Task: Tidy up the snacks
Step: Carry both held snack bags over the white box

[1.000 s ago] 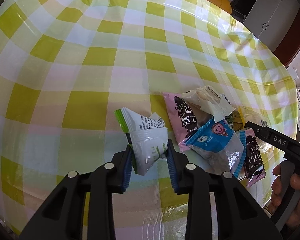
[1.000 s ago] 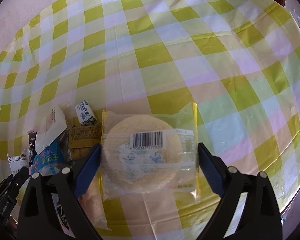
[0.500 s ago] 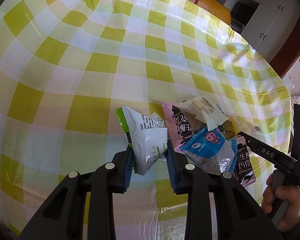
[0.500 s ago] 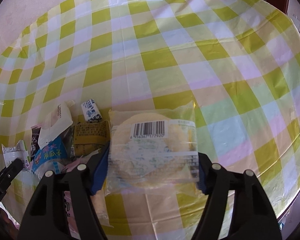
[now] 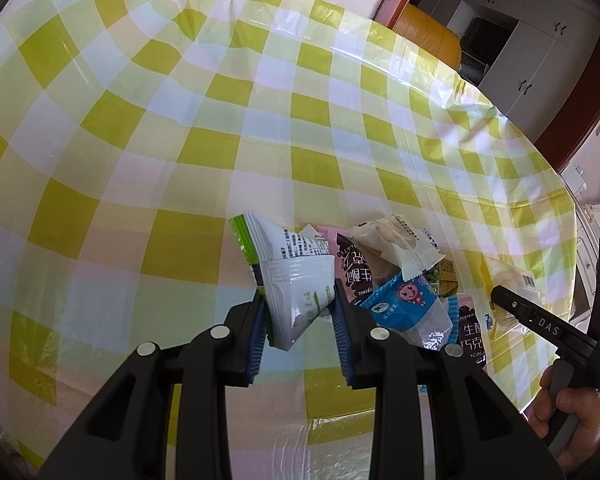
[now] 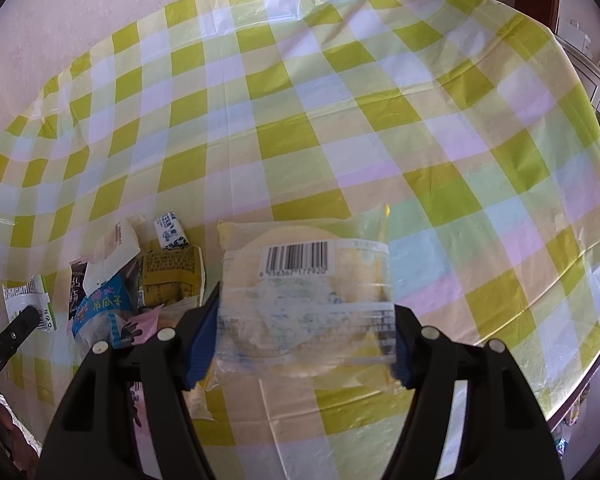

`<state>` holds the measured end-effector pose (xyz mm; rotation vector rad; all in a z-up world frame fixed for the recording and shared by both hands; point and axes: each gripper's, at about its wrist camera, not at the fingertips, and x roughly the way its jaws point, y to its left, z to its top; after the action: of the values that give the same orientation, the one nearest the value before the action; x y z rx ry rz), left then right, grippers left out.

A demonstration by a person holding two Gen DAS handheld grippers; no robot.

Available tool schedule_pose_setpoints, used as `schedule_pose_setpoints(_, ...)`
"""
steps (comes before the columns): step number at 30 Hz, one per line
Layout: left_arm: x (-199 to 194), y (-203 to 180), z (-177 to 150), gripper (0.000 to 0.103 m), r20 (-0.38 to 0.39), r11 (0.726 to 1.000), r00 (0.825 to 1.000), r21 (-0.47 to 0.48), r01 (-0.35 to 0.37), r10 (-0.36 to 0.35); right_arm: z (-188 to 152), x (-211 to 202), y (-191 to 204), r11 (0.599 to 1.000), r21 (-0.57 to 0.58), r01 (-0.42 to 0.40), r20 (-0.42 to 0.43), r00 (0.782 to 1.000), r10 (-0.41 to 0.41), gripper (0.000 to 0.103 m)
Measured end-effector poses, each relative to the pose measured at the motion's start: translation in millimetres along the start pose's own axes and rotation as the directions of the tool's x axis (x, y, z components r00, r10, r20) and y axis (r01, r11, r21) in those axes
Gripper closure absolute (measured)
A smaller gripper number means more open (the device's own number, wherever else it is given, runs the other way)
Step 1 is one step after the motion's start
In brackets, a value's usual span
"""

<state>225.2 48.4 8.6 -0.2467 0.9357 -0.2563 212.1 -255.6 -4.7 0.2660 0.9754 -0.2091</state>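
Observation:
My left gripper (image 5: 298,312) is shut on a white and green snack packet (image 5: 296,280), which sticks up between the blue pads above the checked tablecloth (image 5: 180,140). Just to its right lies a heap of snacks: a blue packet (image 5: 404,300), a white wafer packet (image 5: 396,248) and a pink chocolate packet (image 5: 356,276). My right gripper (image 6: 304,328) is shut on a clear packet with a round pale cake and a barcode (image 6: 300,280), both pads pressed on its sides. The heap shows at left in the right wrist view, with a yellow-brown packet (image 6: 172,276).
A small white and blue candy (image 6: 171,234) lies behind the heap. The table's round edge runs along the right (image 6: 580,240). An orange seat (image 5: 428,36) and white cupboards (image 5: 532,40) stand beyond the far edge. A hand (image 5: 572,408) holds the right gripper's handle.
The right jaws have narrowed onto the clear cake packet, which now sits a little higher between them. The left gripper keeps its hold on the white and green packet and has tilted slightly.

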Motion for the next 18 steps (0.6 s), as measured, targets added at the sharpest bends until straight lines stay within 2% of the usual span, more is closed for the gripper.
schedule_pose_setpoints(8, -14.9, -9.0, 4.9, 0.074, 0.04, 1.0, 0.999, 0.001, 0.02, -0.02, -3.6, -19.3, -13.4, 1.0, 0.005, 0.006, 0.019, 1.0, -0.006, 0.035)
schedule_pose_setpoints(18, -31.3, -41.7, 6.2, 0.074, 0.064, 0.996, 0.995, 0.052, 0.075, -0.079, -8.7, -38.3, -31.7, 1.0, 0.008, 0.029, 0.033, 0.999, -0.03, 0.035)
